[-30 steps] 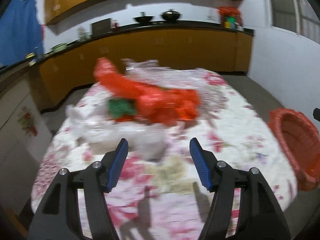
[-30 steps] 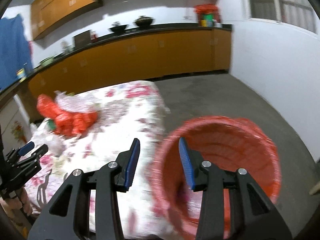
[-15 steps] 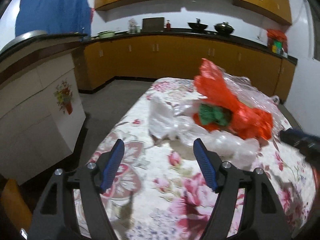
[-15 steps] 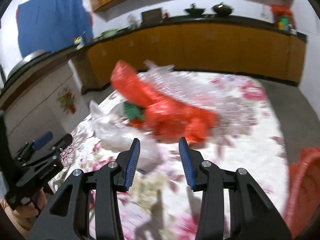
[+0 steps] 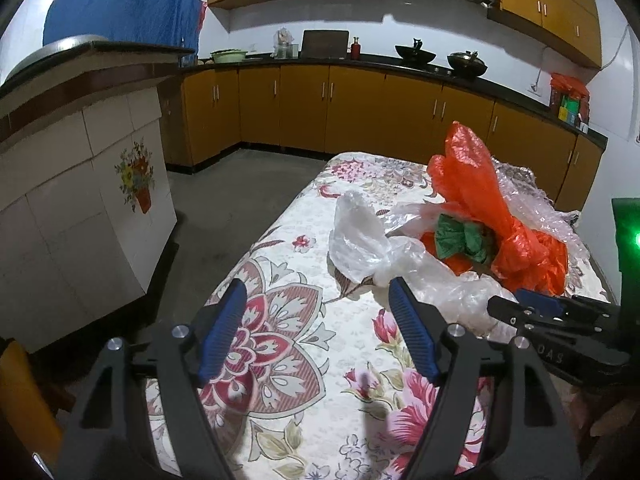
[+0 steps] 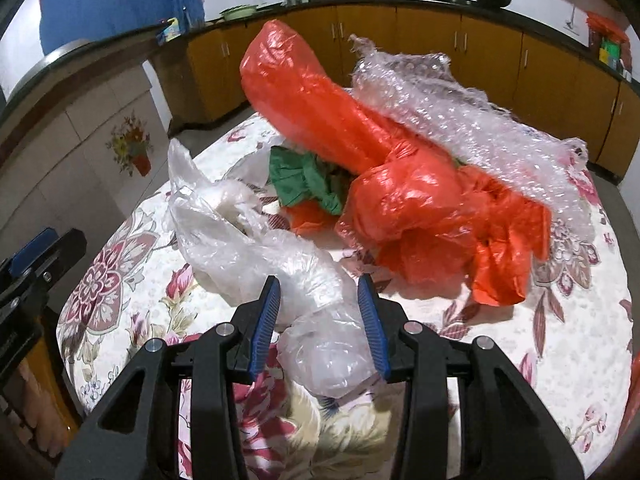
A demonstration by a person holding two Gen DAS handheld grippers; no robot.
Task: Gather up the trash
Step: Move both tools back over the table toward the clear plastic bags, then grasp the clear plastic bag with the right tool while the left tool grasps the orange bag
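My right gripper [image 6: 318, 312] straddles the clear bag [image 6: 280, 264] on the table [image 6: 560, 340], jaws part open, not yet pinching. Left gripper [image 5: 316, 320], jaws just widened, holds nothing. I should lower, centre, then close on bunched film.

red basket [image 6: 634, 392] – edge-cropped sliver

Plastic bags [image 6: 280, 264] on floral tablecloth [image 6: 560, 320]
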